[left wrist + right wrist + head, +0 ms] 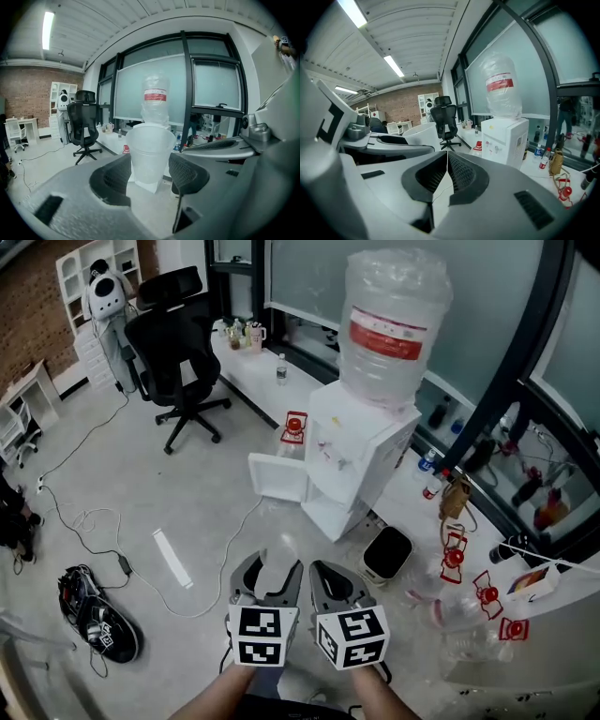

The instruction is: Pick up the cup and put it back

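A clear plastic cup stands upright between the jaws of my left gripper, whose pads press on both of its sides. In the head view the cup hangs in the air above the floor, held by the left gripper at the bottom middle. My right gripper sits right beside it, shut with nothing in it; its fingertips meet in the right gripper view. The cup's rim shows there at the left.
A white water dispenser with a large bottle stands ahead, its lower door open. A small bin sits by its base. A black office chair stands at the left, with cables and a dark bag on the floor.
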Tool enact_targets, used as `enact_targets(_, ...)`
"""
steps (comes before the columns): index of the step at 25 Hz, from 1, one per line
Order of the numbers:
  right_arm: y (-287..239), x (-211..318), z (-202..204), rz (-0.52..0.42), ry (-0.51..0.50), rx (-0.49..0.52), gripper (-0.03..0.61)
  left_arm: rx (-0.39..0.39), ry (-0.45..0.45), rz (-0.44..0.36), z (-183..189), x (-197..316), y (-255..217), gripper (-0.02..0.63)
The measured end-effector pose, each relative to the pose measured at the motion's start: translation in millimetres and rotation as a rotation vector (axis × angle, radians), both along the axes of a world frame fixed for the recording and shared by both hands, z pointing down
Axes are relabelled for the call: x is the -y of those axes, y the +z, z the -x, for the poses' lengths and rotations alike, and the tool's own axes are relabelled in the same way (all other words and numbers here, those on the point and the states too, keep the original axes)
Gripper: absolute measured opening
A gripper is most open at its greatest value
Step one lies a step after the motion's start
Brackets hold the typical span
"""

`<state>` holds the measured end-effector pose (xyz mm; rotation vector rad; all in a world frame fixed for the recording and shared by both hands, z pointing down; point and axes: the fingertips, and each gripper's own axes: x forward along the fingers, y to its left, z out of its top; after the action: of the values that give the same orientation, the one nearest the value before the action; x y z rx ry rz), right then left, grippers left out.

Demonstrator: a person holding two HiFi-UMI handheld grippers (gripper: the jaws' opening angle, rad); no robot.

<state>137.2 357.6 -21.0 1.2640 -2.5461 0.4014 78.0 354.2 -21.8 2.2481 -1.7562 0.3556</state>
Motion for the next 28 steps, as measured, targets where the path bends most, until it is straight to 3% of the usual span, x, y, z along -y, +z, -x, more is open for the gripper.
enact_targets(9, 0.2, 61.9, 45.5, 0.012, 0.055, -0.032, 0.021, -0.024, 0.058, 0.005, 43.2, 66.1, 1.0, 0.253)
enact_targets(19, -2.0, 100.1, 84.0, 0.008, 0.111, -0.030, 0.021, -0.038, 0.099, 0.012, 79.3, 98.9, 7.2, 0.253)
enact_targets(28, 3.1, 122.2, 90.3, 0.000, 0.134, -0.025, 0.021, -0.031, 0.135, 0.014, 83.2, 121.5, 14.3, 0.253)
